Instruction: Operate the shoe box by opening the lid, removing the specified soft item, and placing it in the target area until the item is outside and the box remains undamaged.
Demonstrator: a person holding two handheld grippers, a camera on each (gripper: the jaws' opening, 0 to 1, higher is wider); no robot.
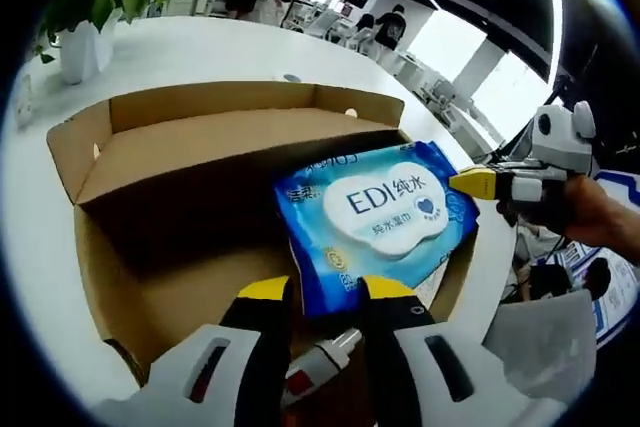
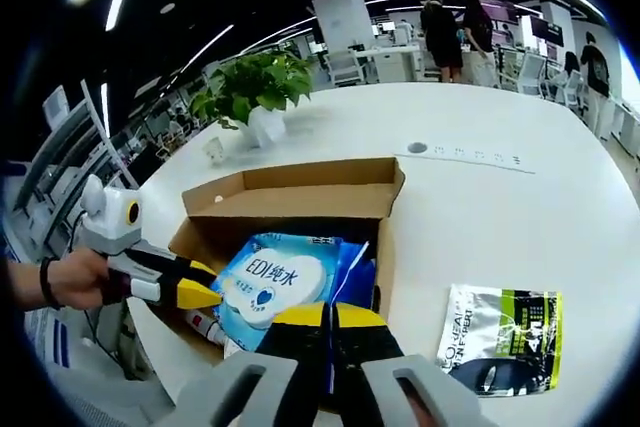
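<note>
Wet-wipes pack (image 1: 375, 222), blue with a white label, sits lifted at the open shoe box (image 1: 200, 207), its lid flap folded back. Nearest in the left gripper view, the left tool (image 1: 325, 292) is nearly closed, jaws pinching the pack's near edge. In the right gripper view, the right tool (image 2: 330, 319) grips the pack's other edge, jaws almost together. A small red-and-white bottle (image 1: 320, 359) lies in the box beneath. Beyond, on the white tabletop (image 2: 480, 207), lies a green-and-white pouch (image 2: 500, 332), and farther off a potted plant (image 2: 255, 92). Risk: opposed pulling could tear the soft film, or dragging could snag and crease the cardboard wall.
</note>
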